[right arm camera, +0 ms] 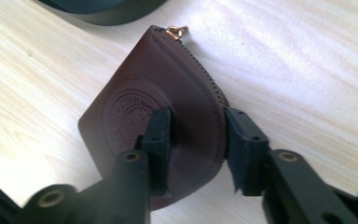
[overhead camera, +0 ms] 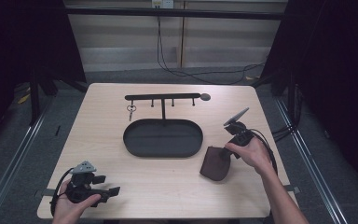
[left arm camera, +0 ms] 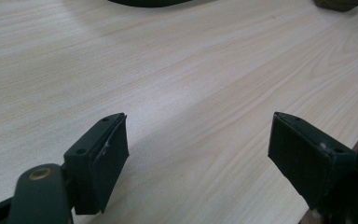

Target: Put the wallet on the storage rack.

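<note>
A dark brown leather zip pouch (overhead camera: 214, 164) lies at the table's right, just right of the black oval tray (overhead camera: 163, 138). My right gripper (overhead camera: 222, 156) is shut on it. In the right gripper view the two pads pinch the pouch (right arm camera: 158, 79) across its zipped edge, with my right gripper (right arm camera: 196, 128) over its embossed round seal and the brass zip pull pointing away. My left gripper (overhead camera: 114, 191) rests near the front left corner. In the left gripper view my left gripper (left arm camera: 198, 140) stands open over bare wood.
A black hook rack (overhead camera: 163, 97) rises behind the tray, with a bunch of keys (overhead camera: 131, 110) hanging from its left hook. The table's front edge runs close to the left gripper. Cables lie on the floor beyond the table.
</note>
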Action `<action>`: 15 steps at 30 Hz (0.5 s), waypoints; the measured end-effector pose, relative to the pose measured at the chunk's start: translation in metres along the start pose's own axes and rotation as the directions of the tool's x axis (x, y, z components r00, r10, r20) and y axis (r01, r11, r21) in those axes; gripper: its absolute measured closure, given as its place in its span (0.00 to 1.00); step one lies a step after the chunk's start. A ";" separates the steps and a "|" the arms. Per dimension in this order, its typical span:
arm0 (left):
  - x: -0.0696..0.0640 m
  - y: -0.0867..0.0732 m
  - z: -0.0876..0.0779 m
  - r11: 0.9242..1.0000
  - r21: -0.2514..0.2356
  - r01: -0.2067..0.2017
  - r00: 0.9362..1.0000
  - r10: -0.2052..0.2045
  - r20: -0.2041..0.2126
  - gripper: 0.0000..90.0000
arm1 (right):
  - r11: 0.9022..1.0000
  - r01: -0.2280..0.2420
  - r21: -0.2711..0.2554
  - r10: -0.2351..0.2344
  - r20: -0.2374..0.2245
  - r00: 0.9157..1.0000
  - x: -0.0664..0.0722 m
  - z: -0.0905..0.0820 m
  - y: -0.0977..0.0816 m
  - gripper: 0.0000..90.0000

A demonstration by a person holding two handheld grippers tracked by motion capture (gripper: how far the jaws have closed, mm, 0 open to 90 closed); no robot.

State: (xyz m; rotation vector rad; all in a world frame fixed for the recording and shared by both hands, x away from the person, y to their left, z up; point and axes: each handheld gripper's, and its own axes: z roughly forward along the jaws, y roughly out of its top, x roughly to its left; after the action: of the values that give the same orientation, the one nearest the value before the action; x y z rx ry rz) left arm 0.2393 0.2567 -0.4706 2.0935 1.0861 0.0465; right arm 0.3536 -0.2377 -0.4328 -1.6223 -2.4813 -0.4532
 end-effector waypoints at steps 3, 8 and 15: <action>0.000 0.000 -0.001 1.000 -0.001 -0.003 1.000 0.003 -0.001 0.22 | 1.000 0.014 -0.004 -0.014 0.017 1.000 0.004 -0.003 0.003 0.74; 0.000 0.001 -0.001 1.000 -0.006 -0.007 1.000 0.007 -0.002 0.23 | 1.000 0.013 -0.028 -0.013 0.011 1.000 0.007 -0.015 0.006 0.84; -0.001 0.001 -0.001 1.000 -0.006 -0.013 1.000 0.013 0.002 0.24 | 1.000 0.001 -0.030 -0.001 0.024 1.000 0.010 -0.024 0.009 0.87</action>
State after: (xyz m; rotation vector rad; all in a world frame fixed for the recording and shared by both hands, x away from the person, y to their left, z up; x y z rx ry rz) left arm 0.2389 0.2569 -0.4693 2.0953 1.0695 0.0534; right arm 0.3566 -0.2333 -0.4060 -1.6477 -2.5049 -0.4763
